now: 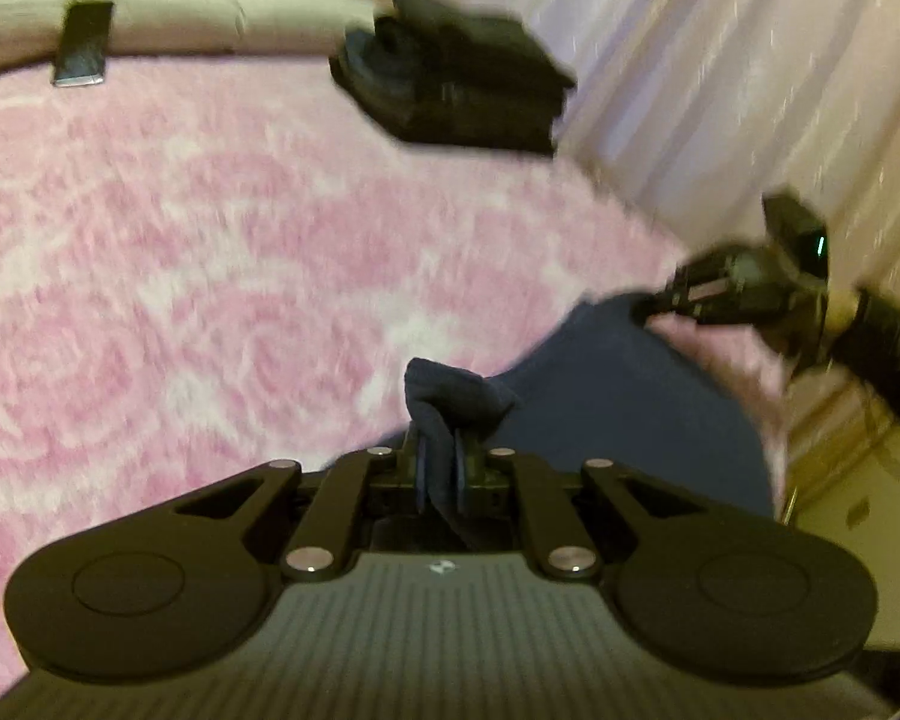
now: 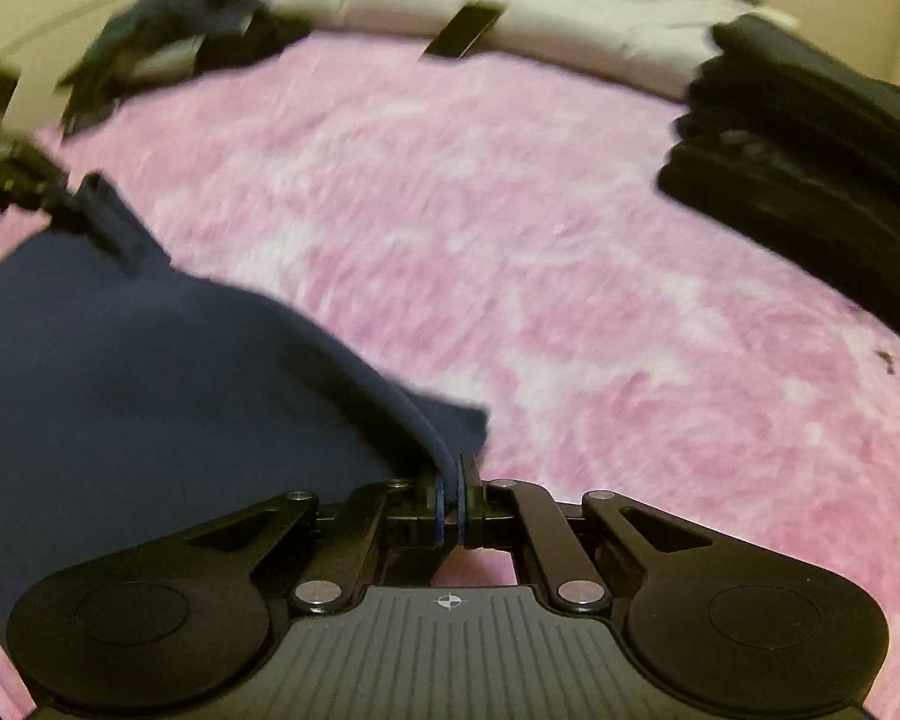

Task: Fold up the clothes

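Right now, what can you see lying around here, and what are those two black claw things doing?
Navy garment: one, dark blue, stretched over the blanket between both grippers.
Folded stack: one pile, black, far right side of the blanket.
Loose clothes: one heap, dark blue and black, far left corner.
Phone-like slab: one, black, at the blanket's far edge.
Blanket: one, pink and white, fluffy, covering the bed.
Quilt: one, pale, behind the blanket.
Left gripper: black, shut on the garment's corner.
Right gripper: black, shut on another edge.
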The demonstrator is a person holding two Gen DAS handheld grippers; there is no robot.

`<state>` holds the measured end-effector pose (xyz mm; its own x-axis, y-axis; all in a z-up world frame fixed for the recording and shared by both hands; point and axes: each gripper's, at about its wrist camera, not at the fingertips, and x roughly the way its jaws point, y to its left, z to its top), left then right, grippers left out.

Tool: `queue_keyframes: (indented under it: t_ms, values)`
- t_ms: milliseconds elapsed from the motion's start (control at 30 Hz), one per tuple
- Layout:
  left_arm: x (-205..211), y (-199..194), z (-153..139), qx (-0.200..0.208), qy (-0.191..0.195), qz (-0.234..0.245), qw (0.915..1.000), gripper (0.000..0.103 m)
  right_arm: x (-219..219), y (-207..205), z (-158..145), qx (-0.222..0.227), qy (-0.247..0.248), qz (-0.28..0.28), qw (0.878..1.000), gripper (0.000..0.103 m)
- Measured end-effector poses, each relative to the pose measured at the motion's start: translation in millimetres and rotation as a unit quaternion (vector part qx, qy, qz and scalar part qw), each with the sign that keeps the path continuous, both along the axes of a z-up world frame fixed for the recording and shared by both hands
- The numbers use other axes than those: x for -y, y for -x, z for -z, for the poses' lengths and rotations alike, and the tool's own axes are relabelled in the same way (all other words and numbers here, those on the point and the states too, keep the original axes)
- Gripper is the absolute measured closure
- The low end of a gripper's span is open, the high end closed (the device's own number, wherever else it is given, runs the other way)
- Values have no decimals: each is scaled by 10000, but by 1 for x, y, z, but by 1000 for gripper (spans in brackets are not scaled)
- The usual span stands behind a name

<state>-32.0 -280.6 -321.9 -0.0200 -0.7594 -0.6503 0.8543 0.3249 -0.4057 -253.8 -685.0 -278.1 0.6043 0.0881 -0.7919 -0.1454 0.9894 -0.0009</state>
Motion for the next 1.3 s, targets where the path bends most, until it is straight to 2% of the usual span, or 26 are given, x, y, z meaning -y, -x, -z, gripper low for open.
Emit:
queue_keyframes:
  t_ms: [133,200,367,467,600,700,800,867,967,1100,1167,1233,1300]
  values:
    - [7,-6,11,-119,-206,-134,9996,96,3,-16,14,-173,-102,83,9998,101]
    - [9,-12,17,-308,-242,-256,9989,94,3,-23,21,-286,-126,126,9994,101]
    - [5,-16,15,-315,-206,-423,9984,86,24,-26,18,10,-451,692,9966,101]
    - [2,-19,15,-370,-168,-585,9975,85,35,-28,21,118,-385,1084,9933,101]
    - [-8,-28,8,-246,-234,-1119,9931,81,42,-19,5,423,-441,1493,9869,101]
    - [-20,-34,-1,-174,-280,-1467,9886,85,26,-2,-15,646,-406,1339,9881,101]
    - [-26,-29,-13,-208,-138,-1450,9891,85,4,16,-27,757,-466,1147,9894,101]
    - [-24,-22,-16,-247,-54,-1336,9907,78,-9,27,-29,781,-641,1073,9891,101]
    - [-11,-11,-13,-279,-89,-1126,9932,73,-28,36,-23,688,-965,941,9885,100]
    - [13,-6,9,-39,-685,-1076,9918,72,-51,37,0,273,-1401,767,9868,100]
    - [12,-9,15,-74,-741,-1115,9910,69,-56,34,11,83,-1322,675,9889,100]
    - [8,-12,16,-117,-716,-1161,9906,69,-48,32,12,117,-1428,792,9865,100]
    - [3,-10,9,36,-757,-1247,9893,69,-39,30,8,118,-1424,1107,9835,96]
